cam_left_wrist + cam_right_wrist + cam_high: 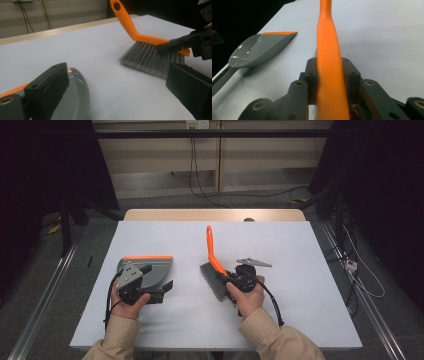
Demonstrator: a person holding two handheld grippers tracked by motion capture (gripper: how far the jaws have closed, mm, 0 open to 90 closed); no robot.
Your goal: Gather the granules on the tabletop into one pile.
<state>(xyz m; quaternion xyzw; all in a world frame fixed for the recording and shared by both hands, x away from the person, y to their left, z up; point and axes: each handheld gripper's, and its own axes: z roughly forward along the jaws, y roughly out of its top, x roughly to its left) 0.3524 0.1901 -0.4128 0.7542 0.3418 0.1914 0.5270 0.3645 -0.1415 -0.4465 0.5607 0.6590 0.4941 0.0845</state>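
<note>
Right gripper (231, 281), lower centre of the high view: jaws pinch the orange back of the brush (214, 266), clamped on both sides in the right gripper view. The bristles (152, 57) rest on or just above the white table (300, 310); contact cannot be told. The handle points to the far edge.

Left gripper (159, 289), lower left of the high view: it sits at the near end of the grey dustpan (150, 270); its jaws look spread in the left gripper view, one over the pan's rim, and a grip cannot be confirmed.

Judgement: sweeping toward the pan is the step in hand. It goes best with the bristles low and flat and the pan's orange lip (147, 257) pressed to the table.

Room: bare table lies between brush and pan. A small grey clip (254, 263) lies just beside the right gripper, on the far side. The table edges are well apart from both tools.
</note>
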